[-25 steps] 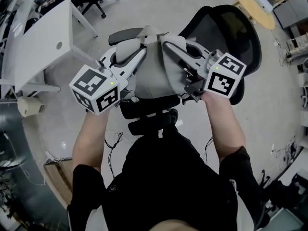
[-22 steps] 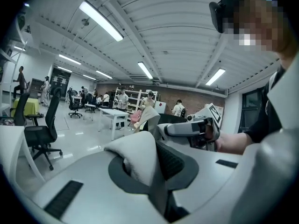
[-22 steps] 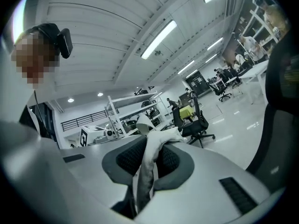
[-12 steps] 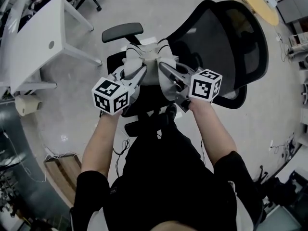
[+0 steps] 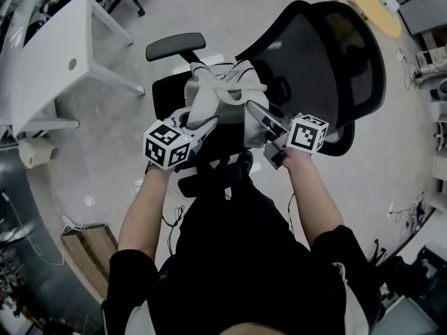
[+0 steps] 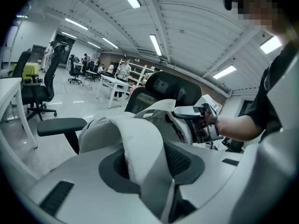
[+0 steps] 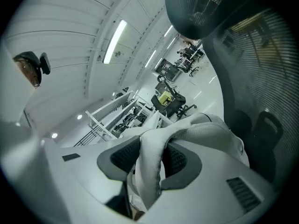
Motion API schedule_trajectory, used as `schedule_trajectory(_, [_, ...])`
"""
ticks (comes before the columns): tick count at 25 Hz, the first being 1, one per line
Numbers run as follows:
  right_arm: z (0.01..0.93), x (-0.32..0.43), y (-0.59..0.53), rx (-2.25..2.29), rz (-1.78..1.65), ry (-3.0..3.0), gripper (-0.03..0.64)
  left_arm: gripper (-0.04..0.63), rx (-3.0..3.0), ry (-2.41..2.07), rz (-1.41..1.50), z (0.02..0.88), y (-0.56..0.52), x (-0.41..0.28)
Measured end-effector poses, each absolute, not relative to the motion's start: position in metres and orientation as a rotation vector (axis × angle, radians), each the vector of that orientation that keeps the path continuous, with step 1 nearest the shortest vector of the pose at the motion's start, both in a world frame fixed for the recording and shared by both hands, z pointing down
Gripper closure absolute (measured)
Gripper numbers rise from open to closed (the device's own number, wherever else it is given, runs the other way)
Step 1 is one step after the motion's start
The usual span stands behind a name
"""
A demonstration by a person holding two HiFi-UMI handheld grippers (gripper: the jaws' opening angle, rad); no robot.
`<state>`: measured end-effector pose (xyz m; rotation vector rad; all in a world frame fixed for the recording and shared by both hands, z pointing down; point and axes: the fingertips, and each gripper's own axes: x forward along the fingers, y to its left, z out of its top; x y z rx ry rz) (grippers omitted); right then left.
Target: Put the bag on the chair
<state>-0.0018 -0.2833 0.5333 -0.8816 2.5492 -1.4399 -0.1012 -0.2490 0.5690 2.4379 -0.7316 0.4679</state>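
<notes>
Your left gripper [image 6: 148, 166] has just been opening. Its jaws now stand apart, and a pale strap [image 6: 140, 146] of the bag [image 5: 222, 89] lies slack in the gap with dark pad showing on either side. Your right gripper [image 7: 150, 164] has just been opening too. A thick fold of the same bag hangs between its jaws, and you cannot make out whether the cloth brushes the pads. Neither pair clamps the fabric.

In the head view, both grippers and your forearms cover the near edge of the bag. Its underside and the line where it meets the seat [image 5: 166, 89] are hidden. Just beyond both jaws the bag slumps in a light heap on the chair [image 5: 328, 54], filling most of the seat.

The dark mesh backrest [image 7: 261, 69] rises close on the right of the right jaws and runs off the edge of the right gripper view. A black armrest [image 5: 175, 46] stands beyond and to the left of the left jaws.

Behind the jaws, thin cables [image 5: 167, 206] trail on the pale, glossy floor [image 5: 230, 12]. Well to the left of the left jaws stands a white desk [image 5: 56, 61], and far off to the right a round wooden table [image 5: 374, 5] is cut by the frame edge.

The left gripper view looks down a long room with strip lights [image 6: 154, 43], shelving [image 6: 140, 71] and more office chairs [image 6: 39, 92]. The figures at the far end are too small to describe.
</notes>
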Motion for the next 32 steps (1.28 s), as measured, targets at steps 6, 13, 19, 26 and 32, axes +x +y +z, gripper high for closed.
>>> schedule_trajectory(6, [0.542,0.014,-0.255,-0.914,-1.490,2.559,0.434,0.398,2.459,-0.796,0.386,0.551,-0.229,-0.101])
schedule_trajectory(13, [0.562,0.025,-0.214,-1.036,-1.440,2.774,0.408,0.382,2.430,-0.804,0.390,0.557,-0.205,-0.108])
schedule_trajectory(19, [0.564,0.051,-0.199,-1.158,-1.476,2.630,0.408,0.380,2.394,-0.957,0.290,0.548,-0.205,-0.145])
schedule_trajectory(26, [0.538,0.031,-0.192,-1.137,-1.404,2.633,0.413,0.388,2.421,-0.980,0.275,0.529,-0.190,-0.160])
schedule_trajectory(32, [0.509,-0.011,-0.184,-1.114,-1.191,2.801,0.413,0.400,2.524,-1.008,0.365,0.508,-0.170,-0.164])
